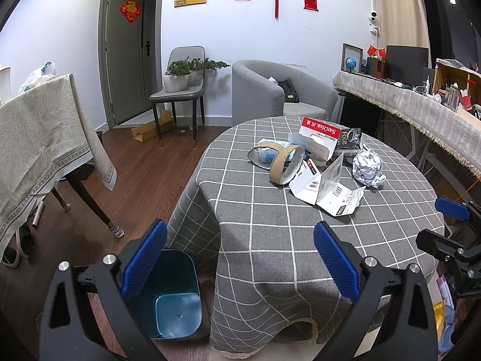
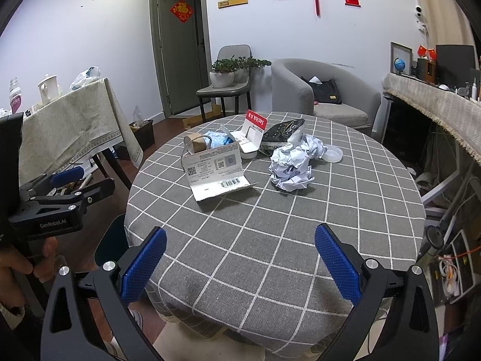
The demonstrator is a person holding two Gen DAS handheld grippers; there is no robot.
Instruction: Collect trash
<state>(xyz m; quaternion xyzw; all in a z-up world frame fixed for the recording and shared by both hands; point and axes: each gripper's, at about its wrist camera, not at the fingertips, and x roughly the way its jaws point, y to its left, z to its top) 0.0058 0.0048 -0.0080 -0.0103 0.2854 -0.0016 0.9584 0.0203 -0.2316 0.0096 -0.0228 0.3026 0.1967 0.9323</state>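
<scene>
We hold both tongs spread wide and empty: the left tongs (image 1: 240,255) hang over the near edge of the round counter (image 1: 300,240), and the right tongs (image 2: 240,258) hover over its bare near side. Neither touches anything, so we judge collecting has not begun; the wide spread suits bulky, crumpled pieces.

The bin (image 1: 177,297) stands on the floor just beside the counter, under the left tongs, its mouth up and its inside showing no trash. That placing looks deliberate: whatever we lift needs only a short carry over the edge.

The trash sits bunched on the far half of the counter, well apart from both tongs. We count one cardboard ring (image 1: 285,165), one crumpled blue-white wrapper (image 1: 270,150) behind it, one red-topped card package (image 1: 318,138), one opened white carton (image 2: 216,171) lying flat, one ball of crumpled paper (image 2: 291,168), one dark pouch (image 2: 282,135), and one clear lid (image 2: 332,153). Seven pieces, though overlaps may hide more.

The paper ball lies nearest the right tongs, a likely first pick.
</scene>
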